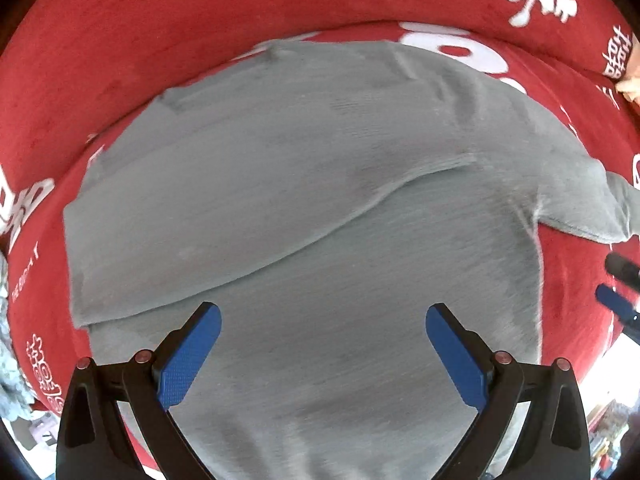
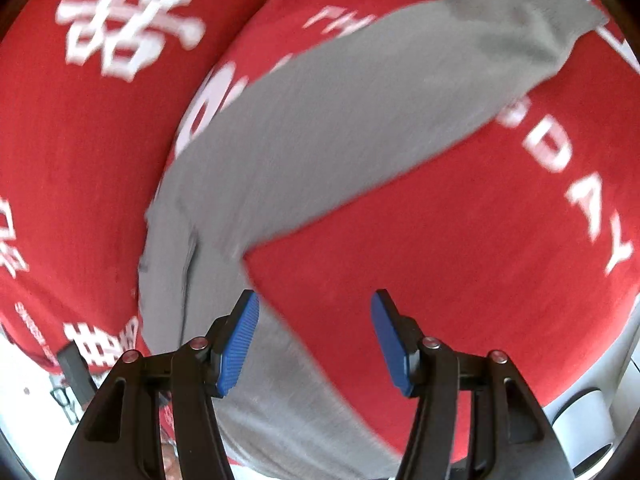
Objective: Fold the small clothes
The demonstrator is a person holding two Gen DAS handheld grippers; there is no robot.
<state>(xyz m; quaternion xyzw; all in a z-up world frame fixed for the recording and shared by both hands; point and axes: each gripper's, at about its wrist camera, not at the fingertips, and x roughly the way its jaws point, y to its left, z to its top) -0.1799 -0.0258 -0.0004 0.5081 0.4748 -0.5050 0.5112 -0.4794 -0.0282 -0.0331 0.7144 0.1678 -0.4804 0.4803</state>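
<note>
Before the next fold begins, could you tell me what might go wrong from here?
1. The sleeve lies stretched out over the red cover, so a body fold may leave it sticking out.
2. Both the left gripper and right gripper are open and empty; closing on the grey sweater may pinch the cover too.

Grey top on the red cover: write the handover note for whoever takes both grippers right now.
Left gripper: open, holding nothing, above the body of the grey top.
Right gripper: open, holding nothing, near where the outstretched sleeve joins the body.
Things: the top lies flat on the red cover with white lettering.
Done: in the left wrist view one sleeve seems already folded across the body.
Left: fold in the outstretched sleeve, then probably fold the body. A pale patterned cloth at the left edge may be next.
</note>
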